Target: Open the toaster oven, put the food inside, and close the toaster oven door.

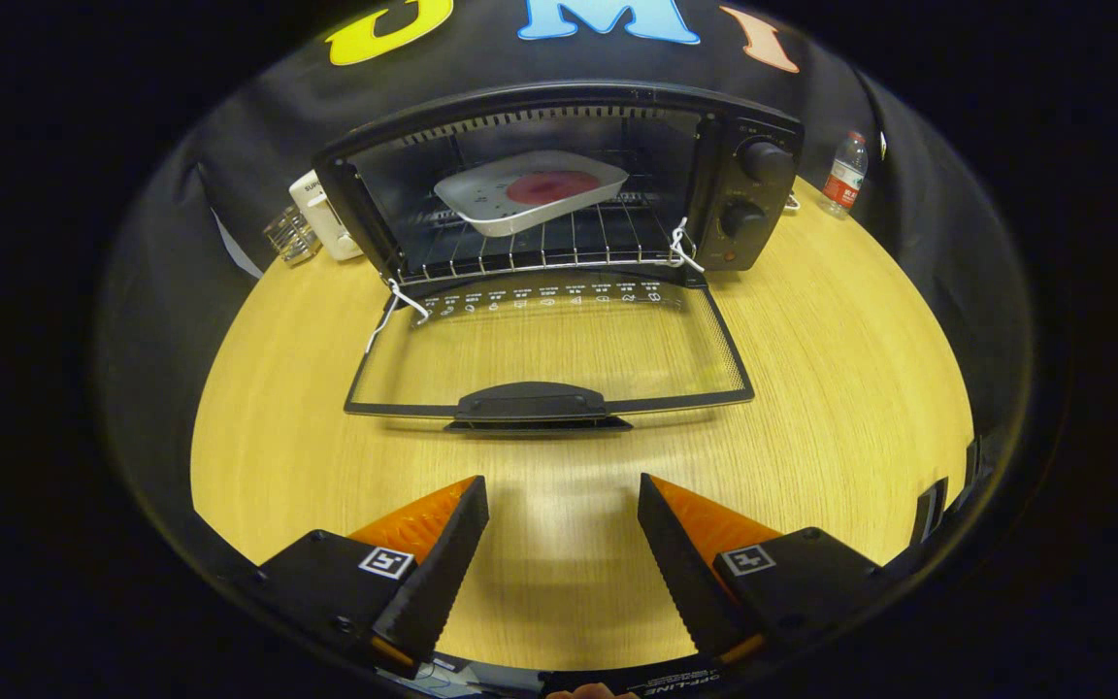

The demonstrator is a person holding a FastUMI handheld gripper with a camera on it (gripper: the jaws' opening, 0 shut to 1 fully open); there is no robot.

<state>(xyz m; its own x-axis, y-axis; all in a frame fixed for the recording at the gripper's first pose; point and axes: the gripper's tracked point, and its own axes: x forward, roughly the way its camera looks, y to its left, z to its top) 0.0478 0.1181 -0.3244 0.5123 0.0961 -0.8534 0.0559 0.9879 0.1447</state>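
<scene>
Hand-held gripper [563, 490]: fingers spread wide apart, nothing between them, nothing touched. Bare wood-grain tabletop [840, 388] shows in the gap between the fingers and just ahead of them.

Toaster oven [559, 184] taken as landmark for all places below. It stands on the tabletop well beyond the fingers, its front facing the gripper.

Oven door [549, 349]: fully open, folded down flat toward the gripper, lying level just over the tabletop. Glass panel is see-through; wood grain visible through it. Door handle [532, 400] sits at the middle of the door's near edge, the part of the oven nearest the fingertips, yet apart from them.

White cords: one at the door's left hinge [394, 306], trailing down beside the door; one at the right hinge [681, 245].

Inside the oven: wire rack [540, 248], and on it a white tray [530, 194], set at a slant to the oven walls. A round red-pink food item [552, 186] lies in the tray. Food is therefore inside the cavity; door not yet closed.

Two knobs [765, 160] on the oven's right-hand control panel, one above the other.

Left of the oven: a white appliance [324, 216], touching or nearly touching the oven's side, cannot tell which; a clear ribbed object [291, 236] just left of that.

Right of the oven, well apart: a plastic bottle [844, 175], upright, near the booth wall.
</scene>
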